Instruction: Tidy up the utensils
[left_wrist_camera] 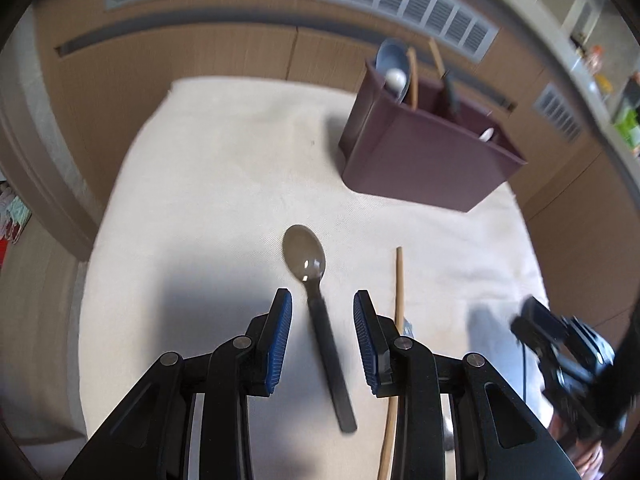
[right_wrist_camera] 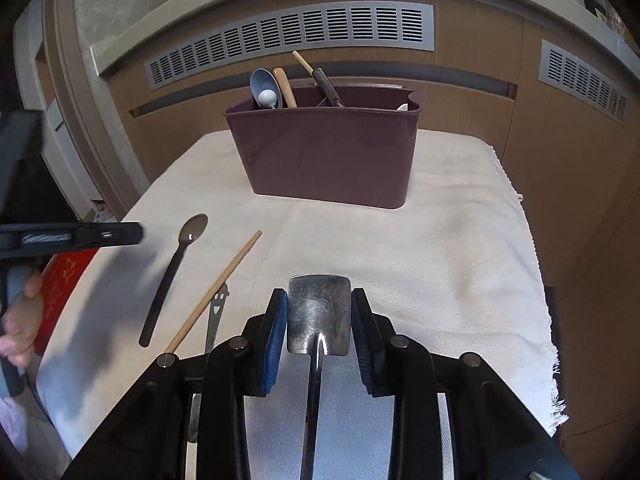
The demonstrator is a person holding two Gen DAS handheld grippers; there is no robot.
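A dark spoon [left_wrist_camera: 316, 308] lies on the white cloth [left_wrist_camera: 224, 184], bowl away from me. My left gripper [left_wrist_camera: 322, 300] is open and hangs over its handle, one finger on each side. A wooden chopstick [left_wrist_camera: 398, 292] lies just right of it. In the right wrist view the spoon [right_wrist_camera: 176, 264] and chopstick [right_wrist_camera: 224, 280] lie at the left. My right gripper [right_wrist_camera: 319, 300] has its pads against the sides of a flat metal spatula-like utensil [right_wrist_camera: 319, 312]. The maroon utensil holder [right_wrist_camera: 328, 152] stands at the back and holds several utensils.
A small metal knife with a smiley cut-out [right_wrist_camera: 214, 316] lies beside the chopstick. The holder also shows in the left wrist view [left_wrist_camera: 424, 148]. Wooden wall panels with vent grilles [right_wrist_camera: 288, 32] stand behind the table. The cloth's fringed edge [right_wrist_camera: 556, 380] is at the right.
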